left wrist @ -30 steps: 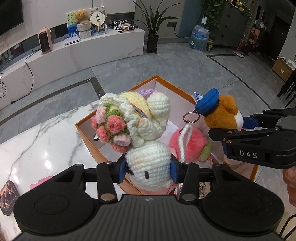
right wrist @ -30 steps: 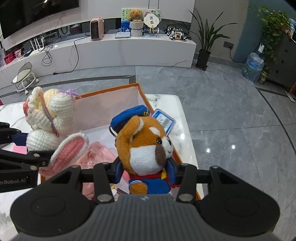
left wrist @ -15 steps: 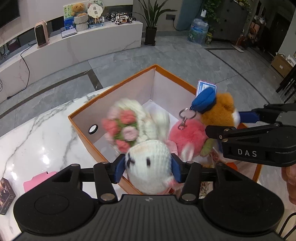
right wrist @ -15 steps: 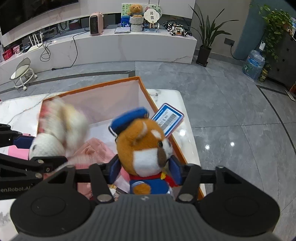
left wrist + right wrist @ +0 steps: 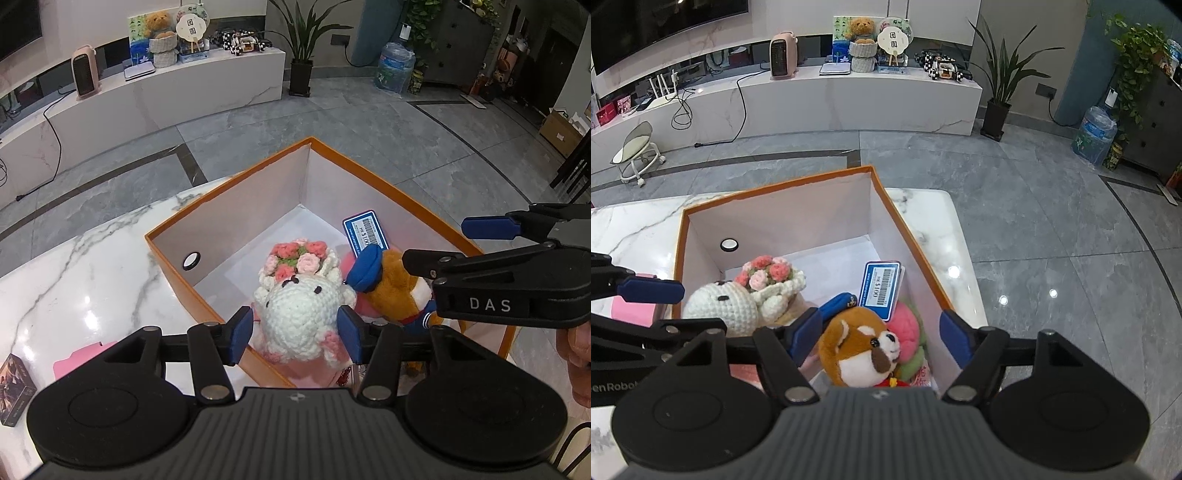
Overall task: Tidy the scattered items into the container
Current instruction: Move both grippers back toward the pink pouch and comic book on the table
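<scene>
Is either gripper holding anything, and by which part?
Nothing held. Both jaws have just been opening: left gripper stands loose around the head of the crochet bunny, right gripper wide of the brown plush.

My right gripper (image 5: 881,334) stood with jaws just opened wide, clear of the brown plush dog (image 5: 862,349) lying between them inside the orange box (image 5: 908,240), beside the crocheted white bunny (image 5: 726,304).

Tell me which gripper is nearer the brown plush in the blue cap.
Right. The right gripper straddles the brown plush, pads clear of it, jaws just opening. The left gripper sits beside it, around the white crochet bunny in the orange box.
</scene>
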`<state>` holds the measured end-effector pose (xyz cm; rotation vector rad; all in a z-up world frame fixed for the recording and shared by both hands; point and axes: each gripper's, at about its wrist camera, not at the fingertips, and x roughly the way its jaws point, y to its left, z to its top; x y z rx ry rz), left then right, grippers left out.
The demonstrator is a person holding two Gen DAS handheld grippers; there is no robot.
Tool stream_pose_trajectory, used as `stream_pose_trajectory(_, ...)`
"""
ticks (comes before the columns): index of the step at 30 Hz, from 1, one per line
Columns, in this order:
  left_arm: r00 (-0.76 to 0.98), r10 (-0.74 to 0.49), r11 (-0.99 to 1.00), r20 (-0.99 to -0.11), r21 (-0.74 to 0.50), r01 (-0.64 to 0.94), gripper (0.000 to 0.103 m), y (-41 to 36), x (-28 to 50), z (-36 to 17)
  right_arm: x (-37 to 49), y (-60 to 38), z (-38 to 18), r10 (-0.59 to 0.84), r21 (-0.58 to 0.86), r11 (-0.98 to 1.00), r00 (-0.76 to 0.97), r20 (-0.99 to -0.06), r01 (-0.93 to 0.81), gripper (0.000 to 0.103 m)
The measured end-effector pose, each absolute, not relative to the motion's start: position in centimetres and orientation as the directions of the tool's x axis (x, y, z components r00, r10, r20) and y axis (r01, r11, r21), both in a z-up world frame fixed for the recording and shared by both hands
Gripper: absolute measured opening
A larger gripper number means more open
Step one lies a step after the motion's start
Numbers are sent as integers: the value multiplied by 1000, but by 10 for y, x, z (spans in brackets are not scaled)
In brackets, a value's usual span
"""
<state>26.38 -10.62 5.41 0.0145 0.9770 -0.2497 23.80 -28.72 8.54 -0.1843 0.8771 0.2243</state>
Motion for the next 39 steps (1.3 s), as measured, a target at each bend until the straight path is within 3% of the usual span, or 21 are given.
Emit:
stream_pose_trajectory(25, 636, -104, 994, -765, -53, 100, 59, -10, 216, 120, 191, -213, 164, 183, -126, 920, 690, -701, -372, 79)
stream_pose_trajectory(39, 636, -9, 999, -772, -41, -35, 59, 84, 181, 123, 170, -129, 166, 263, -128, 867, 661, -703, -481, 80)
